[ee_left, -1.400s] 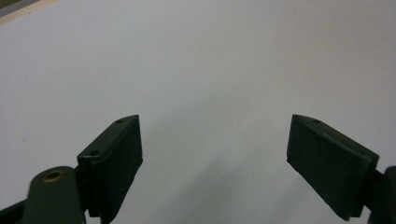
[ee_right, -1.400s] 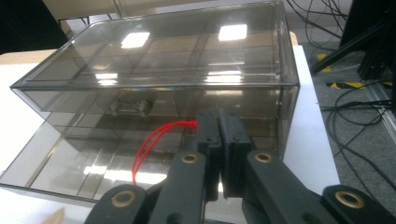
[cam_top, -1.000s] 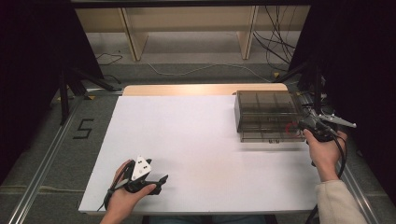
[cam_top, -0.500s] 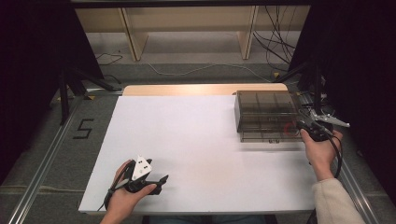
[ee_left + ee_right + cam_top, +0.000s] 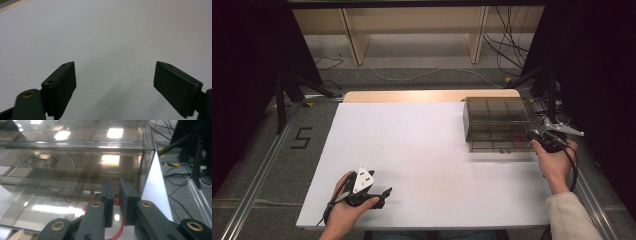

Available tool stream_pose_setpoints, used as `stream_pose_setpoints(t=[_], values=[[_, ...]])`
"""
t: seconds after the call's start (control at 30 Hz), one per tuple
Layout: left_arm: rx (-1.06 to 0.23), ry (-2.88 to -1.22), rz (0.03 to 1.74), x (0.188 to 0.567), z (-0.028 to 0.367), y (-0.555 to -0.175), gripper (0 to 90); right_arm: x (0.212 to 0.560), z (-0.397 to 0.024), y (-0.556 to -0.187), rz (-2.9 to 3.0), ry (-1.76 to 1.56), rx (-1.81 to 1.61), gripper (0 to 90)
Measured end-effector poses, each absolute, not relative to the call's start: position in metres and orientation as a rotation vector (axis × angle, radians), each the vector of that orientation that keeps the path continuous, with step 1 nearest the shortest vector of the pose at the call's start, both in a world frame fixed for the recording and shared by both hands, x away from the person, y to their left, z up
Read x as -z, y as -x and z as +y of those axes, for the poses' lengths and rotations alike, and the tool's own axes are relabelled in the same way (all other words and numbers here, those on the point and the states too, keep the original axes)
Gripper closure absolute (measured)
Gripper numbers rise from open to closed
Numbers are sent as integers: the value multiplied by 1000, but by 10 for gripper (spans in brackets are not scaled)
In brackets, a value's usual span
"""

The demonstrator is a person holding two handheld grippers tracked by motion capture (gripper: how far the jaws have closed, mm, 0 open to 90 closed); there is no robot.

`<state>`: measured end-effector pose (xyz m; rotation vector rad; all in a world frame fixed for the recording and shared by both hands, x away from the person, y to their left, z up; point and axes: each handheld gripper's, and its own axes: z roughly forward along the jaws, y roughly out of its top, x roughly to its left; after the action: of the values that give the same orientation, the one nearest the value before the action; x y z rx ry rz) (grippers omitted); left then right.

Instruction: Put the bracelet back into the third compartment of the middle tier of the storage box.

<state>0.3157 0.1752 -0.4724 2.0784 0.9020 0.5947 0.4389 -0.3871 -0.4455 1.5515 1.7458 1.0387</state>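
The box (image 5: 498,124) sits at the far right of the white tabletop (image 5: 422,150), close to its edge. The right hand-held gripper (image 5: 546,140) is right at the box's front corner. Its jaws have just been opening a little, and there is a thin gap with nothing clearly pinched. If it pushes now, the box could slide off the side. Red wire (image 5: 117,230) by the jaws could snag. The left hand-held gripper (image 5: 115,82) rests wide open and empty, far away
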Motion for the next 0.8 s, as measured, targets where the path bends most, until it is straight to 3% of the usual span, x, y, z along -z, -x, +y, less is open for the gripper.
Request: stream_pose_setpoints(t=[0.4,0.8], values=[[-596,-2077,902,472,176,-315,180,436,-378,-432,1756,-1488,-1102,706],[-592,-2075,906,473,175,-315,178,434,-341,-400,2024,-1248,-1300,428]])
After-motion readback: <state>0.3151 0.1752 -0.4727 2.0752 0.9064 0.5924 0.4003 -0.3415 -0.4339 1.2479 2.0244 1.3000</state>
